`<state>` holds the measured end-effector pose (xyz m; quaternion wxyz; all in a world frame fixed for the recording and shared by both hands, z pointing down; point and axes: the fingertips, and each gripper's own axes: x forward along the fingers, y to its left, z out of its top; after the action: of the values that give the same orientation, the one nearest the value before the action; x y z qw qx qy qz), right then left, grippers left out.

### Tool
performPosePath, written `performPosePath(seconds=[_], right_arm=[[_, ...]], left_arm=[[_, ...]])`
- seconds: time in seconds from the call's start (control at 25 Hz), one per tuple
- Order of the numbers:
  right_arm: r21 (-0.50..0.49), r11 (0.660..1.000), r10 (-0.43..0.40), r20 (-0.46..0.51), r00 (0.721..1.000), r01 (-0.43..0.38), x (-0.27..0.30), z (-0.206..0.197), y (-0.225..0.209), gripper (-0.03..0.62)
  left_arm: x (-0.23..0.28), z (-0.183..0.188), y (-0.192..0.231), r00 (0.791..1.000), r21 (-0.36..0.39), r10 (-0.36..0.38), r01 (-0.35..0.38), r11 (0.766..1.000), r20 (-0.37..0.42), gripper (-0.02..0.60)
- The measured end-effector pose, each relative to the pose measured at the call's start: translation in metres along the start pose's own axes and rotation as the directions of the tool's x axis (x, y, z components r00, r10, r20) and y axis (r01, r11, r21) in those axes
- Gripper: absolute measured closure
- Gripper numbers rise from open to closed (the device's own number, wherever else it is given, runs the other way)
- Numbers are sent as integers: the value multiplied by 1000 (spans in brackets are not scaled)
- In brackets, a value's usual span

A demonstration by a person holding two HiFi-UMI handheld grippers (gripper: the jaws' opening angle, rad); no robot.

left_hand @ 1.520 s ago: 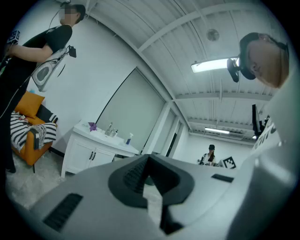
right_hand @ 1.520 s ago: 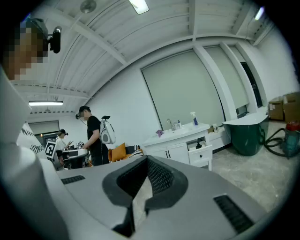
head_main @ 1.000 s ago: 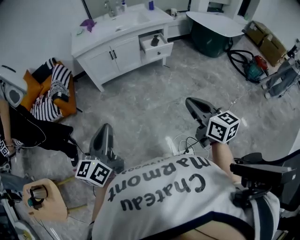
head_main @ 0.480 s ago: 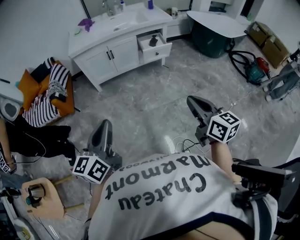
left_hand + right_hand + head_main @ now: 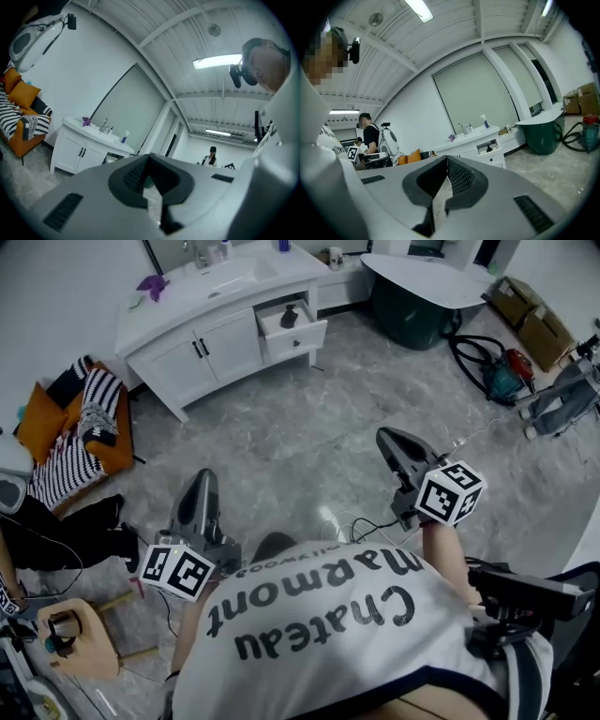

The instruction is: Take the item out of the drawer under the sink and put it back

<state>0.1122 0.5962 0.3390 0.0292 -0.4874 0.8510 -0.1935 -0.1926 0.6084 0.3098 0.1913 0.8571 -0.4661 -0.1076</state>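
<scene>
The white sink cabinet (image 5: 202, 310) stands far off at the top of the head view. Its right-hand drawer (image 5: 302, 334) is pulled open, and a small dark item (image 5: 289, 317) lies in it. My left gripper (image 5: 201, 482) and right gripper (image 5: 387, 440) are held out level over the grey floor, well short of the cabinet. Both are shut with nothing between the jaws. From the right gripper (image 5: 447, 160) the open drawer (image 5: 492, 153) and the dark item (image 5: 489, 149) show small and distant. Past the left gripper (image 5: 149, 157) the cabinet (image 5: 77, 149) shows at the left.
A dark green tub (image 5: 417, 310) with a white top stands right of the cabinet. A vacuum cleaner and hose (image 5: 502, 371) and cardboard boxes (image 5: 530, 315) lie at the right. An orange seat with striped cloth (image 5: 80, 418) is at the left. Cables (image 5: 361, 526) trail on the floor.
The cabinet, the seat and the floor have slid left and slightly up in the head view as the person moves. Both grippers stay shut and held out in front.
</scene>
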Motion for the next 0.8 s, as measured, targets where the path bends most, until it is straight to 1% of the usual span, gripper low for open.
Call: performPosePath(seconds=[0.2, 0.32, 0.44, 0.64, 0.8], right_arm=[[54, 999, 8, -10, 1000, -7, 13, -12, -9, 583], [36, 999, 10, -22, 1000, -9, 23, -18, -11, 583], [27, 1000, -8, -35, 999, 9, 34, -21, -20, 583], [61, 997, -41, -46, 998, 44, 63, -17, -36, 583], [39, 997, -63, -68, 996, 66, 104, -7, -44, 583]], left_arm=[[7, -8, 4, 999, 14, 10, -10, 1000, -52, 572], [18, -15, 15, 998, 5, 5, -4, 1000, -69, 572], [40, -17, 27, 996, 1, -16, 16, 1000, -82, 572], [83, -8, 46, 994, -5, -53, 53, 999, -100, 572], [119, 10, 72, 991, -7, -74, 73, 997, -108, 572]])
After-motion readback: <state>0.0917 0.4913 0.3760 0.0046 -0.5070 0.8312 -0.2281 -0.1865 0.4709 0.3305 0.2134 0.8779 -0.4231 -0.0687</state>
